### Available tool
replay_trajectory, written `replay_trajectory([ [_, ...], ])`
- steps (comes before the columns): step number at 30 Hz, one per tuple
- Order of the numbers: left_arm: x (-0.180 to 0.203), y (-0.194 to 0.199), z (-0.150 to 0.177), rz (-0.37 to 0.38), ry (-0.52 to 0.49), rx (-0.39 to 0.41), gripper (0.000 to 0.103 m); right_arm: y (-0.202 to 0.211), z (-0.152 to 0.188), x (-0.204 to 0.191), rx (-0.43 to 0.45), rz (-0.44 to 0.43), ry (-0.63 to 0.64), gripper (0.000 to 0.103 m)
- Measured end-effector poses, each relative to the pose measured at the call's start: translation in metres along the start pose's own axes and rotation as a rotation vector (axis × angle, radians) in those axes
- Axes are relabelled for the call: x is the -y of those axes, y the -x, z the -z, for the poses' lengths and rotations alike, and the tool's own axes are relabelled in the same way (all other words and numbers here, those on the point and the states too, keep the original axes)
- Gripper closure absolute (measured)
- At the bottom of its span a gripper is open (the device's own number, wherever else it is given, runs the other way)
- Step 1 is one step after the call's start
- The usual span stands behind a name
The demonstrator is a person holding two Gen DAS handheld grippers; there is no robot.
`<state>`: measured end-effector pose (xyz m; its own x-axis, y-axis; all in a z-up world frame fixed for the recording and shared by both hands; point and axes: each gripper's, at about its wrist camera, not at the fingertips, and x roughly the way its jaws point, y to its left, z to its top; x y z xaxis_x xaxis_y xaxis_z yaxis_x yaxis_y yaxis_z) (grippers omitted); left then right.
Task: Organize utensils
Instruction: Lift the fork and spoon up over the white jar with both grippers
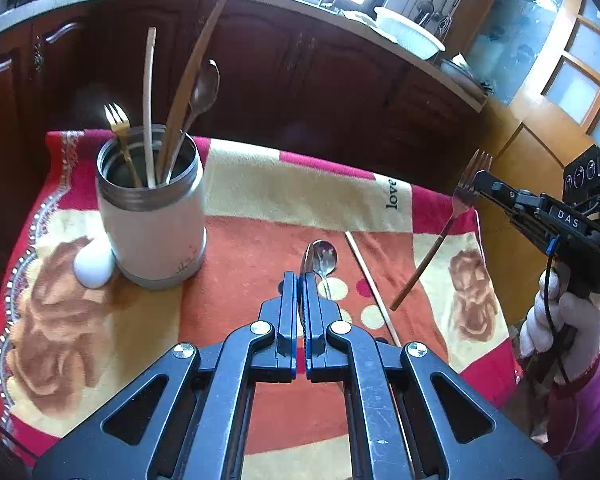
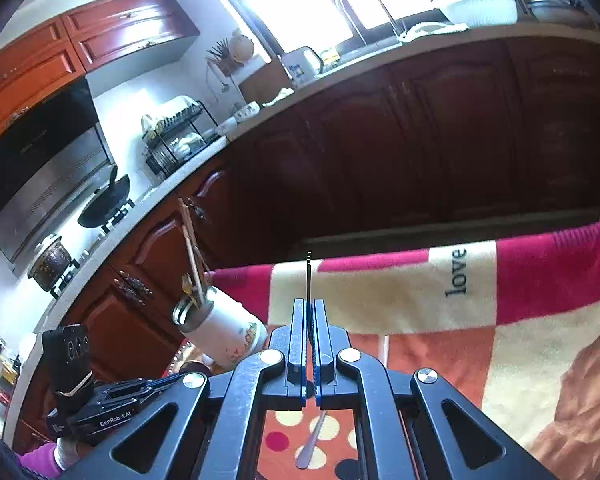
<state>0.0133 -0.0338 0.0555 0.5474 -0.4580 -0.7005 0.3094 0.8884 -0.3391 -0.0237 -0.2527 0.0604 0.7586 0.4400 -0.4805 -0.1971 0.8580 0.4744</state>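
A white utensil holder (image 1: 152, 216) stands at the left of the blanket-covered table (image 1: 260, 192); it holds a gold fork, wooden sticks and a dark spoon. It also shows in the right wrist view (image 2: 224, 332). My left gripper (image 1: 300, 280) is shut on a thin silver utensil (image 1: 306, 260), held on edge low over the blanket. A silver spoon (image 1: 325, 260) lies just beyond it. My right gripper (image 2: 309, 308) is shut on a copper-coloured fork (image 1: 456, 208), held in the air at the table's right; the fork appears edge-on in the right wrist view (image 2: 309, 276).
A wooden chopstick (image 1: 370, 284) lies on the blanket right of the spoon. A white egg-shaped object (image 1: 94, 262) rests against the holder's left side. Dark wooden cabinets (image 1: 300, 72) stand behind the table. A spoon handle (image 2: 312, 444) lies under my right gripper.
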Motion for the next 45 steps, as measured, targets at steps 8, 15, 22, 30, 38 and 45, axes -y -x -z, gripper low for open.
replay_trajectory([
  [8, -0.001, 0.029, -0.007, -0.006, -0.004, 0.053, 0.102, 0.010, -0.012, -0.026, 0.025, -0.027, 0.046, 0.102],
  [15, -0.016, 0.056, -0.016, -0.028, 0.015, 0.097, 0.102, 0.013, -0.018, -0.052, 0.029, -0.069, 0.089, 0.102],
  [22, -0.031, 0.076, -0.021, -0.075, 0.026, 0.131, 0.102, 0.006, -0.021, -0.078, 0.020, -0.109, 0.133, 0.102],
  [30, -0.043, 0.092, -0.028, -0.109, 0.039, 0.162, 0.102, -0.005, -0.026, -0.104, 0.009, -0.144, 0.166, 0.102],
  [38, -0.057, 0.100, -0.040, -0.142, 0.052, 0.186, 0.102, -0.019, -0.026, -0.125, -0.010, -0.171, 0.191, 0.102],
  [45, -0.070, 0.107, -0.061, -0.174, 0.058, 0.220, 0.102, -0.034, -0.035, -0.146, -0.022, -0.203, 0.218, 0.102],
])
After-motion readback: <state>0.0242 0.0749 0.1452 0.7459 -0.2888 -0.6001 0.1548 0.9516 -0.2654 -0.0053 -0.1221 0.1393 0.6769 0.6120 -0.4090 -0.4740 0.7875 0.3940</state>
